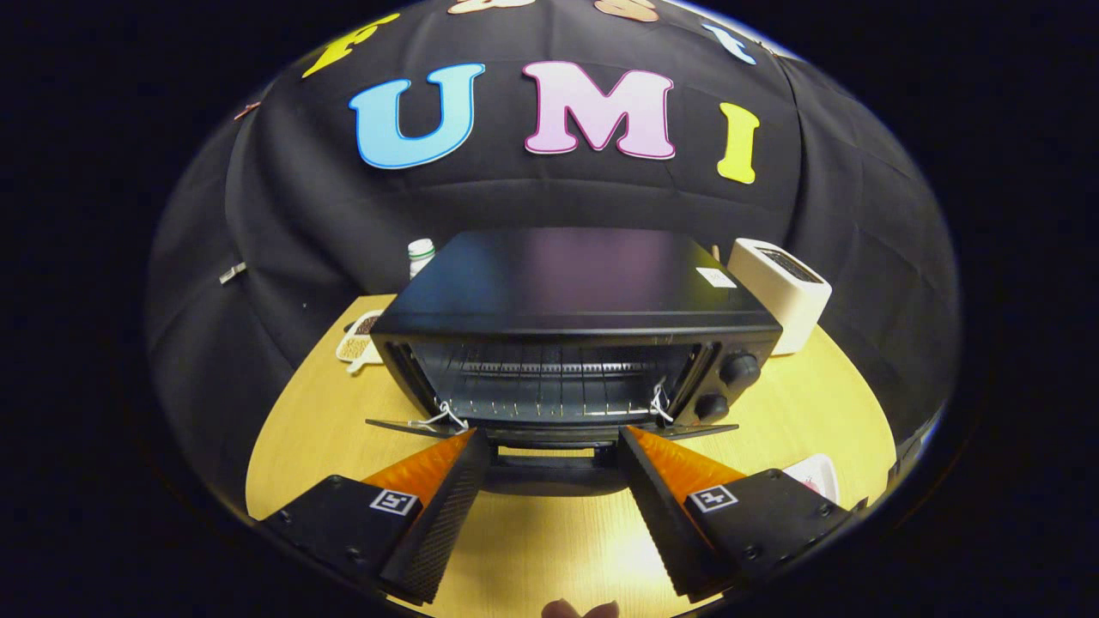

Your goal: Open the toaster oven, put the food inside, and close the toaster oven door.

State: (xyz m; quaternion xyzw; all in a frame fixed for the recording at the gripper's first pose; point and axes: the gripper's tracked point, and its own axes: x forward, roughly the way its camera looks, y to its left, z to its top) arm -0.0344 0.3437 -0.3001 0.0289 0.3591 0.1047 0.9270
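Wooden table (326,438), one toaster oven (575,292) with door down, two knobs (738,369), tool (554,442) spread open.

Light wooden table (300,446) carries black toaster oven (575,318), door down. White toaster (786,292) just beside oven's knob side. White bottle (420,255) behind opposite corner; small dish (361,339) near it. White tray (816,475) near front edge.
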